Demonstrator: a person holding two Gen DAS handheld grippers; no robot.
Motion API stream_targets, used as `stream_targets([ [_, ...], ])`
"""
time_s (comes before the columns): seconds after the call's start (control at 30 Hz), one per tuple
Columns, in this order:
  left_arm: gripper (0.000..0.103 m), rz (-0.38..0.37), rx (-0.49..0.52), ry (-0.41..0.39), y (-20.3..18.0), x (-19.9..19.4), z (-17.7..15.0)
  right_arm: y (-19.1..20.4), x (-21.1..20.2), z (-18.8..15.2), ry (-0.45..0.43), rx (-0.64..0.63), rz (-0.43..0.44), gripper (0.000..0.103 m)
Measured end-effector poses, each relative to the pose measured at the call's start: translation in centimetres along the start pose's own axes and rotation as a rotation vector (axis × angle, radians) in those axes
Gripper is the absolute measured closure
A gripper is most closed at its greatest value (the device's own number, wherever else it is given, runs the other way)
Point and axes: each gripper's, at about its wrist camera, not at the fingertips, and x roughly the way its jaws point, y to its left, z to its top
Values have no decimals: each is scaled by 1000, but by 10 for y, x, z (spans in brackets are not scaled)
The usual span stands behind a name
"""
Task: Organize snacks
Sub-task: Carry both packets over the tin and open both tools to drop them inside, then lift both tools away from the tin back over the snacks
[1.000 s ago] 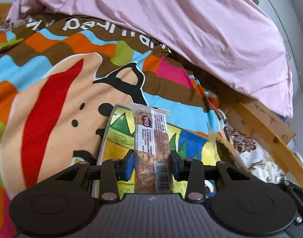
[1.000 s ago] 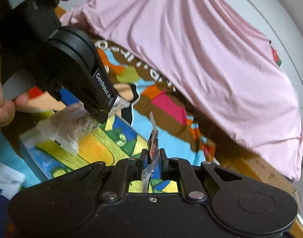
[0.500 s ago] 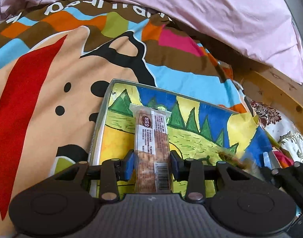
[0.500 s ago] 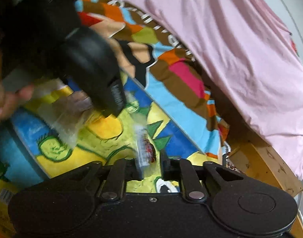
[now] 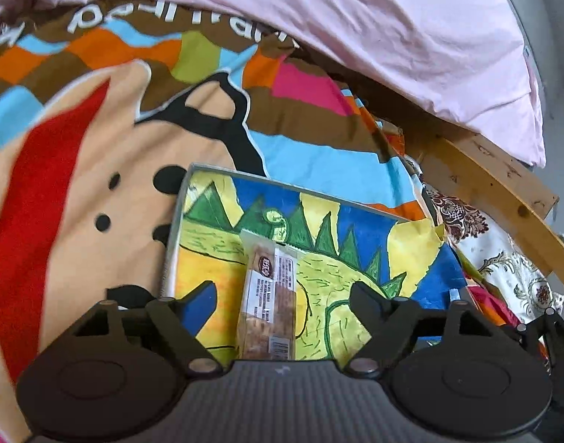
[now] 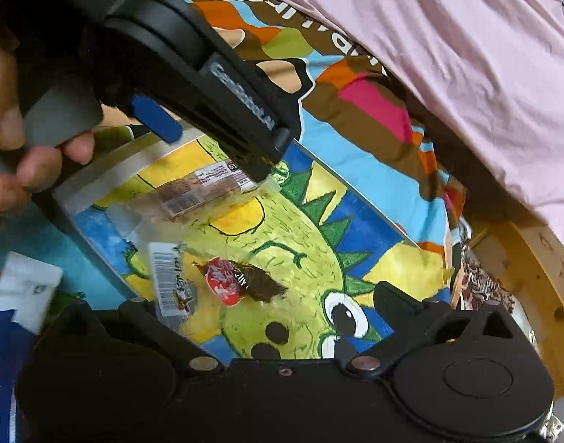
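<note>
My worry is the withdrawal: the biscuit bar [image 5: 269,304] lies flat on the dinosaur tray [image 5: 359,229] but still sits between the fingers of my left tool [image 5: 282,297], so a sideways drift or a finger catching the loose wrapper end would drag it off its spot. The tray rests on a soft bedspread [image 5: 97,170], not a firm surface, and a downward bump could tip it and slide everything (the small pieces would go first).

Both tools have just been opening. The left one stands wide apart, its pads clear of the bar on either side, holding nothing. My right tool [image 6: 267,306] is spread as wide as it goes, also empty; the red-wrapped candy [image 6: 228,282] lies on the tray just ahead of it, between the finger lines, with a barcoded sachet [image 6: 167,280] beside its left finger.
</note>
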Motion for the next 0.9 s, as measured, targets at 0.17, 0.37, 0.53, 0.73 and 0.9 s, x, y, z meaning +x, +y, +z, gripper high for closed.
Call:
stream_targets([
  [0.17,11,39,22,-20,-8,-26,4,-25,-7,0,73,163,111,1],
  [0.37,9,71,16,-33,-14,-56,5,-53,-13,-9,48,439,193,1],
  [0.53,6,90,29,-50,-17,-76,3,-68,-30,-4,11,496,208,1],
  [0.73,5,127,17,-50,-15,-96,0,-71,-54,-3,-33,526,241,1],
  [0.9,4,150,25,-70,-21,-120,-3,-72,-70,-5,-73,541,241,1],
])
